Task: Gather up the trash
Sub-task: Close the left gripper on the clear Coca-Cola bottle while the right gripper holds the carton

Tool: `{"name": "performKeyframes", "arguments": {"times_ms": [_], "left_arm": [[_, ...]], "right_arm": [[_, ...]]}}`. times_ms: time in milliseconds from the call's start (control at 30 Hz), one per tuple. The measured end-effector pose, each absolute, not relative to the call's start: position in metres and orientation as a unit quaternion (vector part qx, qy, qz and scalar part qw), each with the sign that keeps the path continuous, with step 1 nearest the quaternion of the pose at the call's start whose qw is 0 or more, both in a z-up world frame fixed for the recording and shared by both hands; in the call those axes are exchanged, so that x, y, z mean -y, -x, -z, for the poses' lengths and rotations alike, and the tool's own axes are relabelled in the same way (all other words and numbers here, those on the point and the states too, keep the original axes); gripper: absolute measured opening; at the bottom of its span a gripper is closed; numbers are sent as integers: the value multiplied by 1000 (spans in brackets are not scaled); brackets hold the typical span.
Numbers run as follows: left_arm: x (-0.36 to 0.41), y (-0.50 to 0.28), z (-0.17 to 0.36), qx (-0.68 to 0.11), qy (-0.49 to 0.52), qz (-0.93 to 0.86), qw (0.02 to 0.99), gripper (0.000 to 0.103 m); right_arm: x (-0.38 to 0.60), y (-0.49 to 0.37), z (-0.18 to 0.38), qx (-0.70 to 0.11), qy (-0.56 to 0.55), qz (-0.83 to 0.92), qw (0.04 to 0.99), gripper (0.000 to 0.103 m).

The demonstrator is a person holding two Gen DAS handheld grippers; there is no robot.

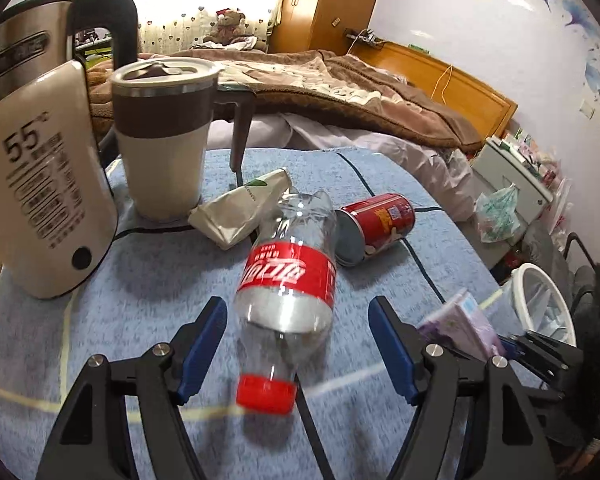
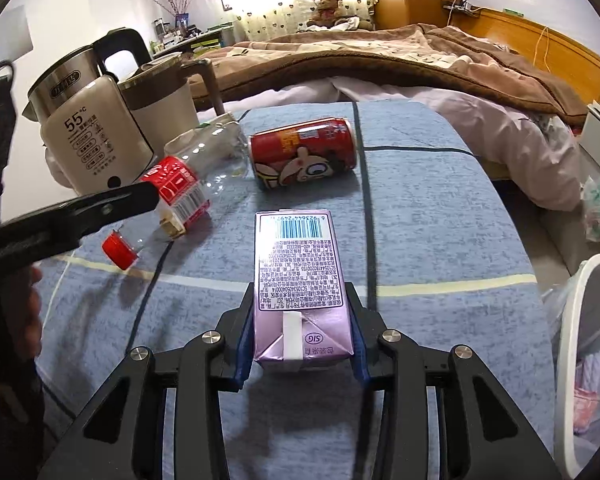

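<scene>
left hand-held gripper point(image 1: 298, 344): jaws spread wide apart, one blue pad on each side of the clear plastic bottle point(image 1: 288, 288); neither pad touches the bottle; the bottle lies on its side on the blue counter point(image 1: 120, 320), red cap point(image 1: 266, 392) toward the camera, red label around its middle, base pointing away; no liquid visible inside.

right hand-held gripper point(image 2: 300, 344): jaws closed against the two sides of the purple drink carton point(image 2: 298, 280); the carton is clamped near its folded end, barcode end pointing away from the camera, printed panel facing up; whether its far end rests on the counter or is held clear cannot be told.

other trash on the counter: a red can point(image 2: 304, 152) on its side, just beyond the bottle's base; a crumpled white paper wrapper point(image 1: 240, 210) lying against the bottle's far end, beside the mug.

standing items at the counter's far left: a cream and brown lidded mug point(image 1: 164, 136), upright; a cream electric kettle point(image 1: 40, 184) marked 55, upright, just beside the mug.

white-rimmed bin point(image 2: 584, 344) with a clear liner stands off the counter's right edge, near the right hand-held gripper; a bed point(image 2: 380, 64) with a brown blanket lies behind the counter.
</scene>
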State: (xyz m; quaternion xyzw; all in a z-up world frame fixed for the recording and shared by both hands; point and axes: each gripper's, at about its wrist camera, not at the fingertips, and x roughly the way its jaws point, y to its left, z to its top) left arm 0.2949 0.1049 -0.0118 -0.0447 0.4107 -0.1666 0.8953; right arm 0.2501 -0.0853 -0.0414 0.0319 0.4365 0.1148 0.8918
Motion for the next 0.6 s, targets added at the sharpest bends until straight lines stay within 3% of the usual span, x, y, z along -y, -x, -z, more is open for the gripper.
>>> {"name": "performKeyframes", "arguments": {"times_ms": [600], "left_arm": [[-88, -327, 20, -436, 17, 146, 888, 75]], "right_arm": [[105, -257, 44, -434, -71, -128, 889, 40]]}}
